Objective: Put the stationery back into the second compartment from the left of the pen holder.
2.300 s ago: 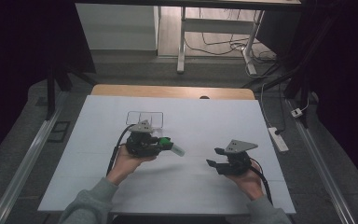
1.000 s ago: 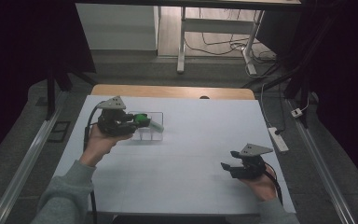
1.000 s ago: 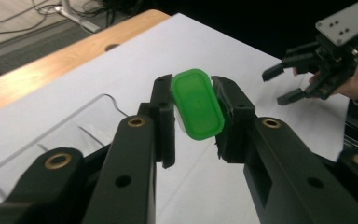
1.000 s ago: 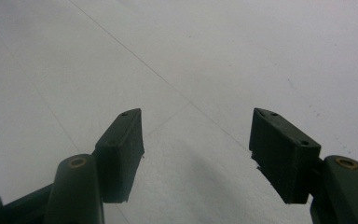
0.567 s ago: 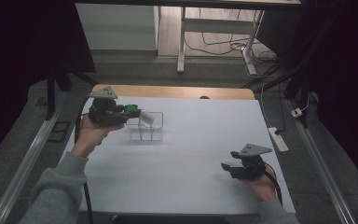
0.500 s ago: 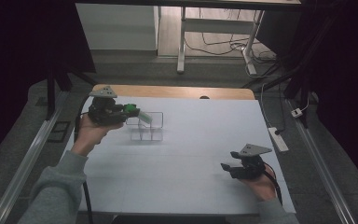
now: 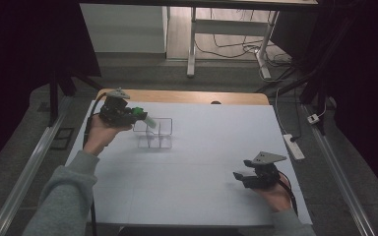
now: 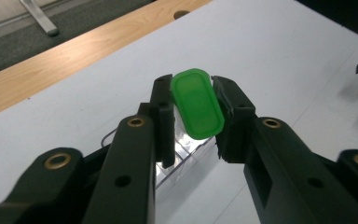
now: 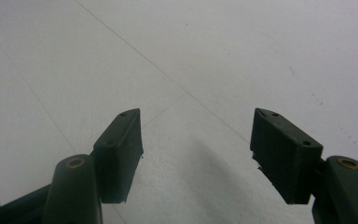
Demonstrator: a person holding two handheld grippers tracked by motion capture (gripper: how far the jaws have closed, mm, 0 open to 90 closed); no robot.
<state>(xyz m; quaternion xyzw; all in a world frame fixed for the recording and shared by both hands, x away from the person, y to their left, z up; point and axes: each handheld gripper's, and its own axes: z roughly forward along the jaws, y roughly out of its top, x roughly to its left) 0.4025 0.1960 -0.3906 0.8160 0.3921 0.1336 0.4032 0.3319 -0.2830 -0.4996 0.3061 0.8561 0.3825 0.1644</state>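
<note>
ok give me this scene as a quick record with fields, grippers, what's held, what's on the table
left gripper: shut on the green plastic oval-ended piece, held up at the clear plastic divided box
right gripper: open, holding nothing, low over the white table surface
clear box: far left part of the table, compartments look empty
green piece: not yet in the box, its pale tip over the box's left end

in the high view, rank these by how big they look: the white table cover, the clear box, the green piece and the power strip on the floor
1. white table cover
2. clear box
3. power strip and green piece in the left tool: both look small, and the piece is partly hidden, so unranked.
</note>
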